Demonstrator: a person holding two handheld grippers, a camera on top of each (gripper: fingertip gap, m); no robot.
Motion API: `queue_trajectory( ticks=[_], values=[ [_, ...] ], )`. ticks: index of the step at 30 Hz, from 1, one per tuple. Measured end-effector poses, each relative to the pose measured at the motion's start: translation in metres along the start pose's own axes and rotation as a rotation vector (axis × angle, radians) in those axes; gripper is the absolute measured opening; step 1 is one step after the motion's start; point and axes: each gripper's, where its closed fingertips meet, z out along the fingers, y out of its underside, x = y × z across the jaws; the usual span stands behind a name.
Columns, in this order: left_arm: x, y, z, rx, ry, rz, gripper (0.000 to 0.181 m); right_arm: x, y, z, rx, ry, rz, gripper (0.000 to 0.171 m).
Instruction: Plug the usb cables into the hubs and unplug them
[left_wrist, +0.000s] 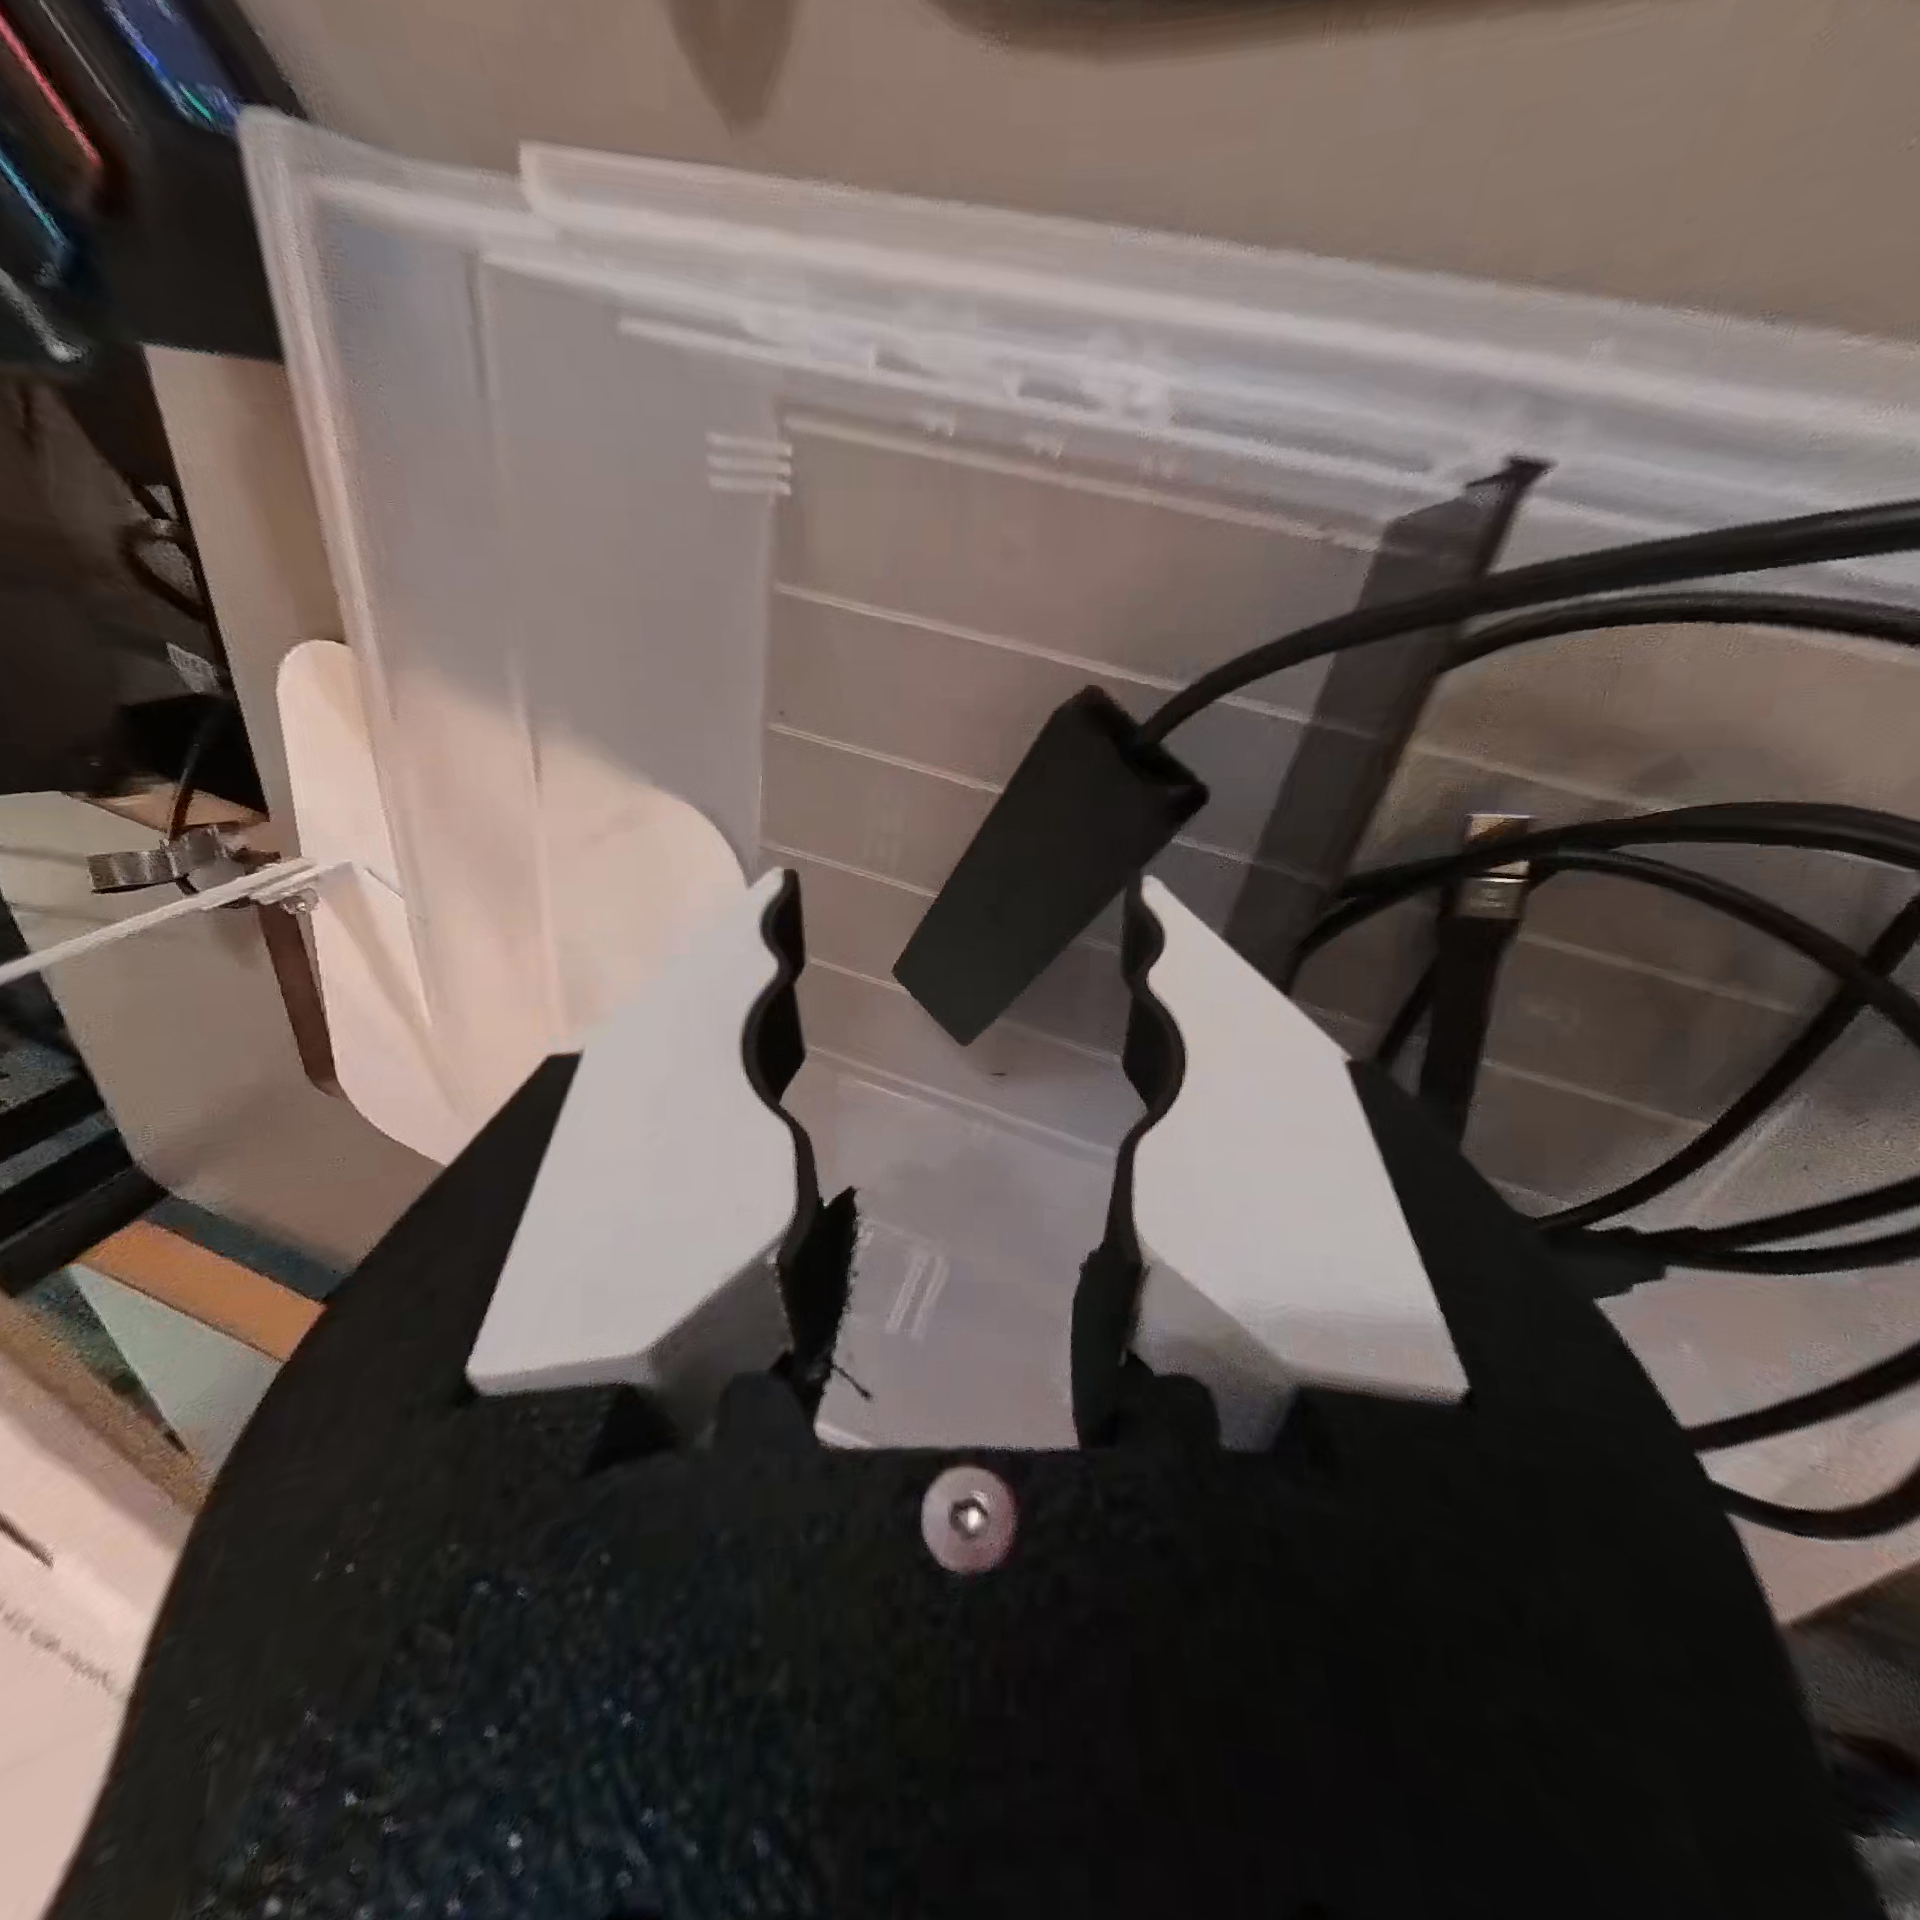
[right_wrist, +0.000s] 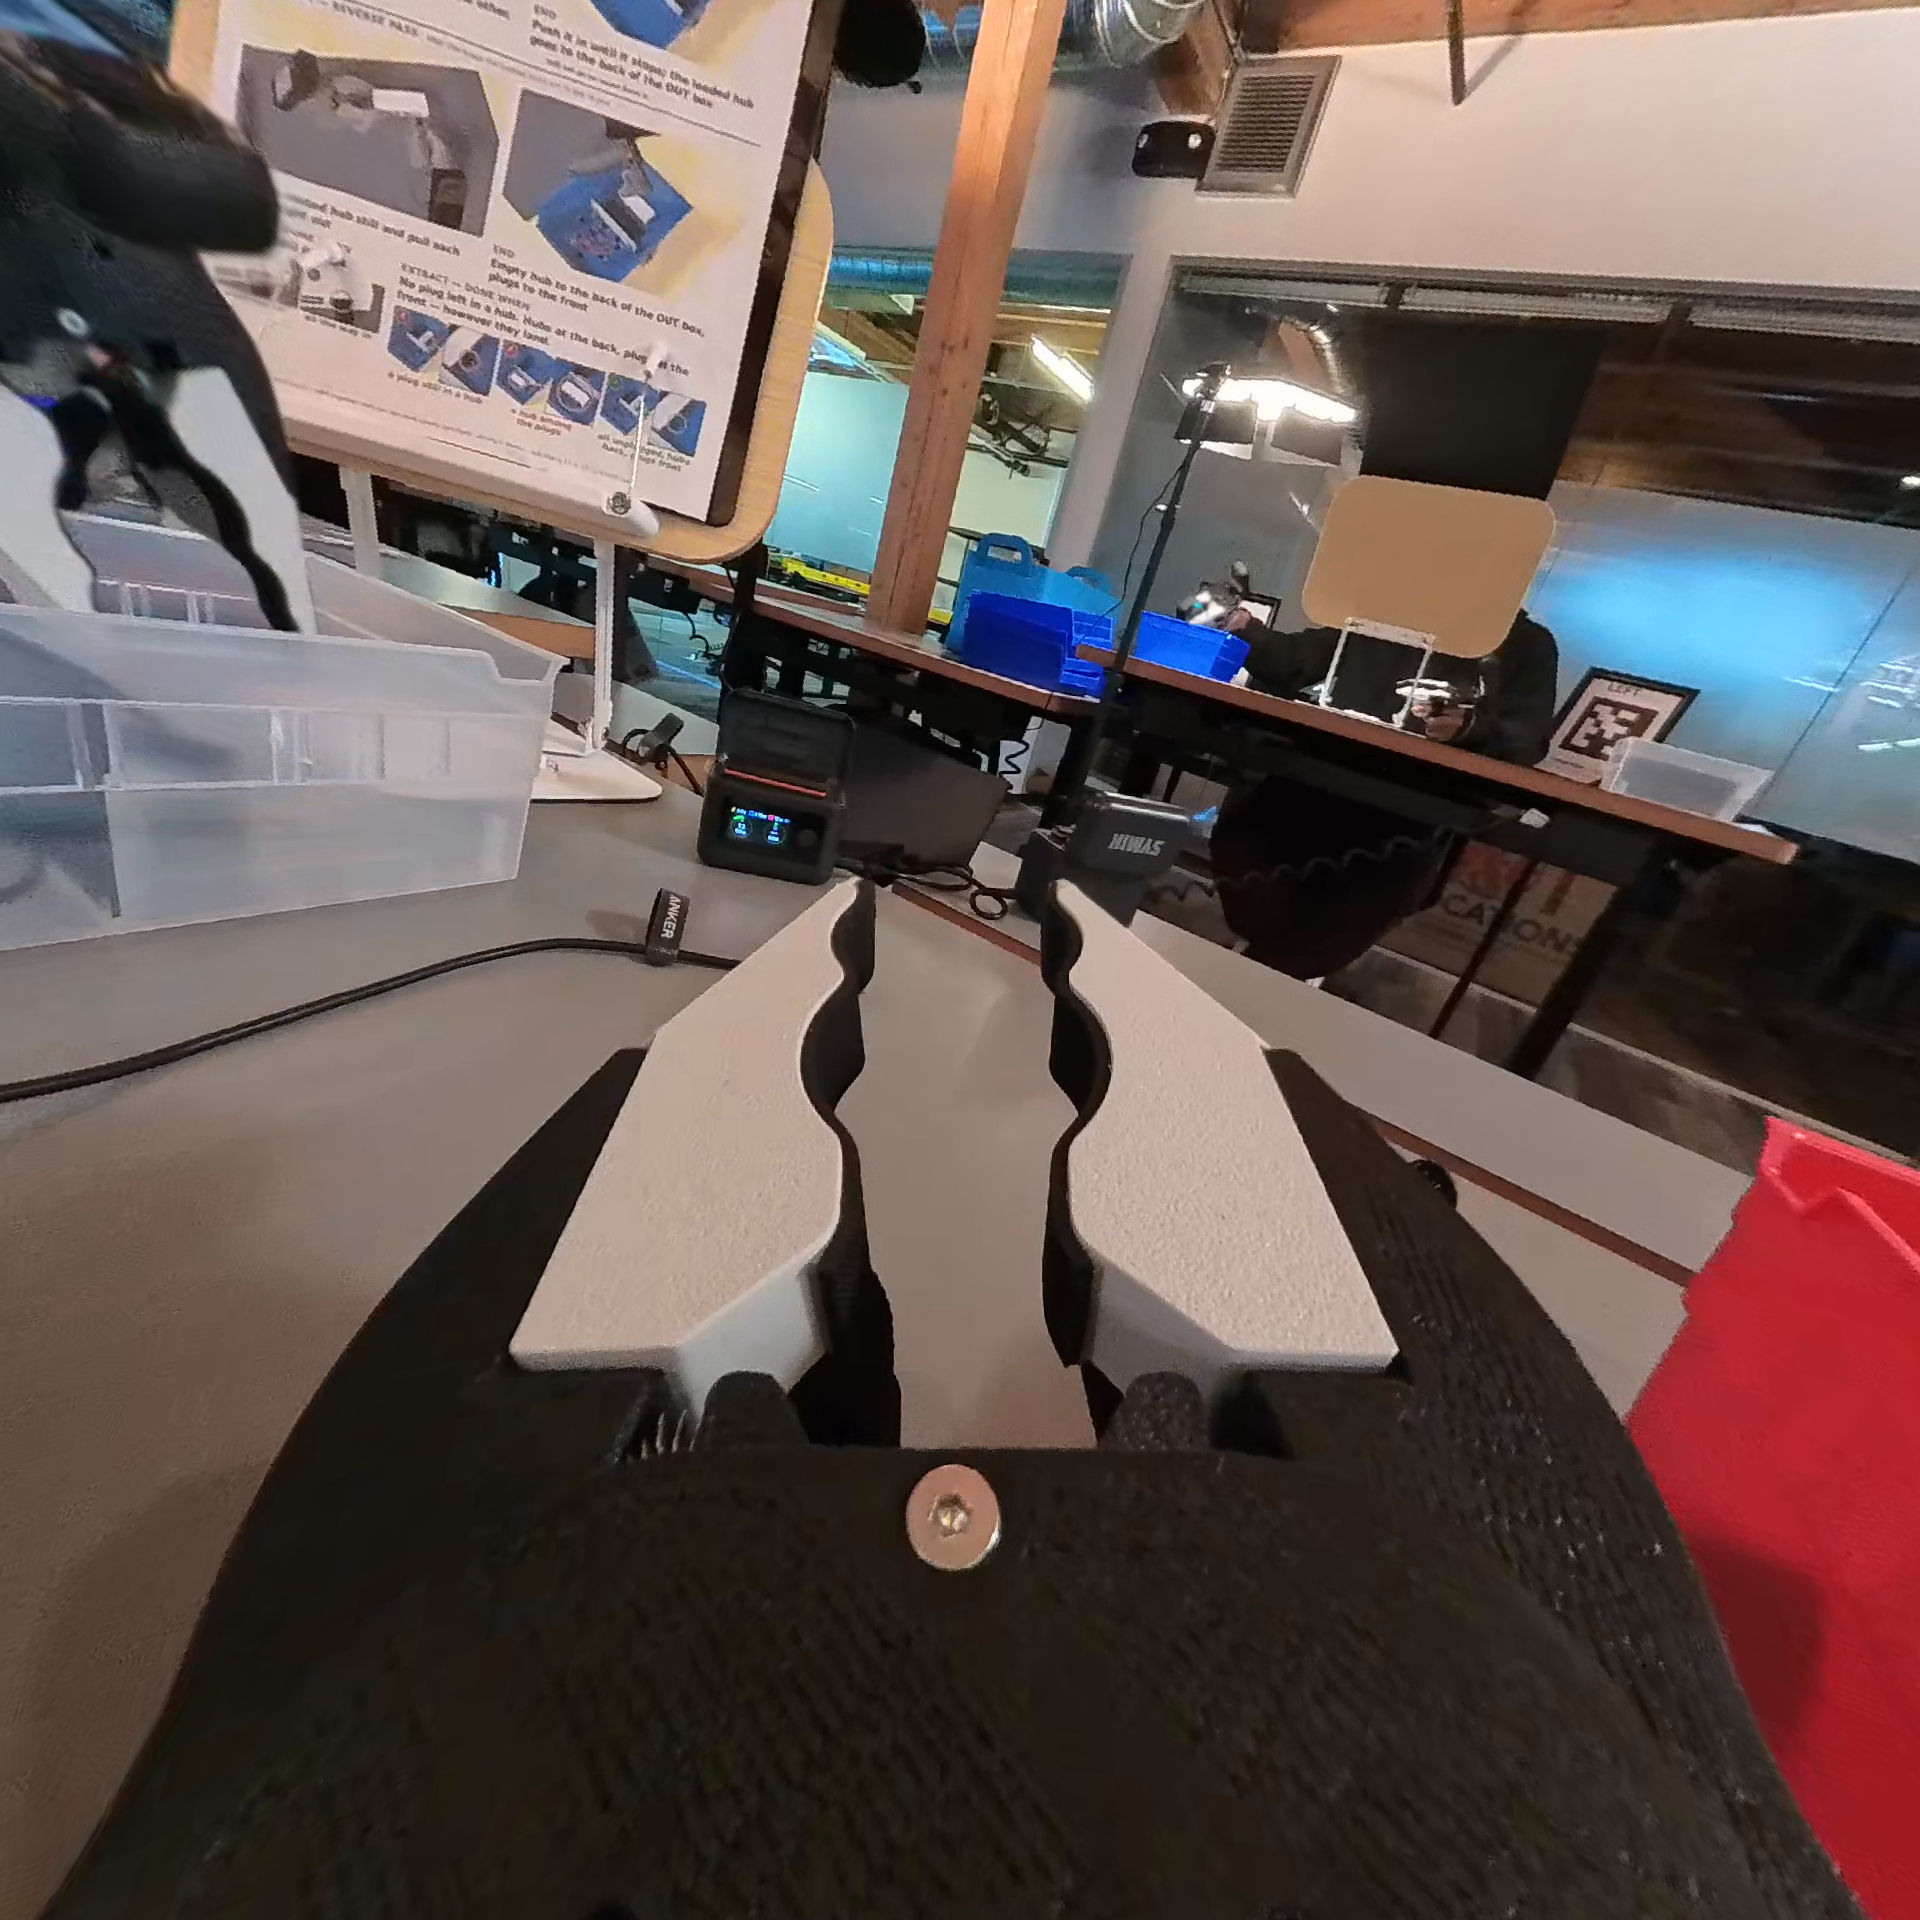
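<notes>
In the left wrist view, my left gripper (left_wrist: 961, 914) is open over a clear plastic bin (left_wrist: 1039, 644). A black USB hub (left_wrist: 1049, 868) lies tilted just beyond the fingertips, near the right finger, with its black cable (left_wrist: 1455, 613) running off right. Several more black cables (left_wrist: 1714, 1195) loop at right, one with a silver USB plug (left_wrist: 1491, 899). In the right wrist view, my right gripper (right_wrist: 956, 899) is open and empty above the grey table (right_wrist: 312, 1195). The left gripper (right_wrist: 177, 499) shows at the far left above the clear bin (right_wrist: 260, 790).
A black cable (right_wrist: 312, 1003) with a strap crosses the table. A red bin (right_wrist: 1808, 1455) stands at the right. An instruction board on a white stand (right_wrist: 520, 260), a small black device with a screen (right_wrist: 774, 800), and a person at a farther table (right_wrist: 1455, 707) are behind.
</notes>
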Motion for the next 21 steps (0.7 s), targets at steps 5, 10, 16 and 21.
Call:
queue_trajectory(
  ticks=[5, 10, 16, 21],
  values=[
    [0.001, 0.001, 0.017, -0.036, 0.104, 0.025, 0.061, -0.002, 0.002, 0.002, -0.007, -0.013, 0.000, 0.030],
    [0.003, 0.005, 0.035, -0.097, 0.167, 0.056, 0.062, -0.003, 0.002, 0.003, -0.009, -0.023, -0.003, 0.030],
    [-0.009, 0.005, 0.042, -0.135, 0.095, 0.126, 0.058, -0.004, 0.003, 0.004, -0.012, -0.032, -0.006, 0.030],
    [-0.027, 0.010, 0.050, -0.187, -0.024, 0.149, 0.052, -0.005, 0.003, 0.005, -0.016, -0.036, -0.016, 0.030]
  ],
)
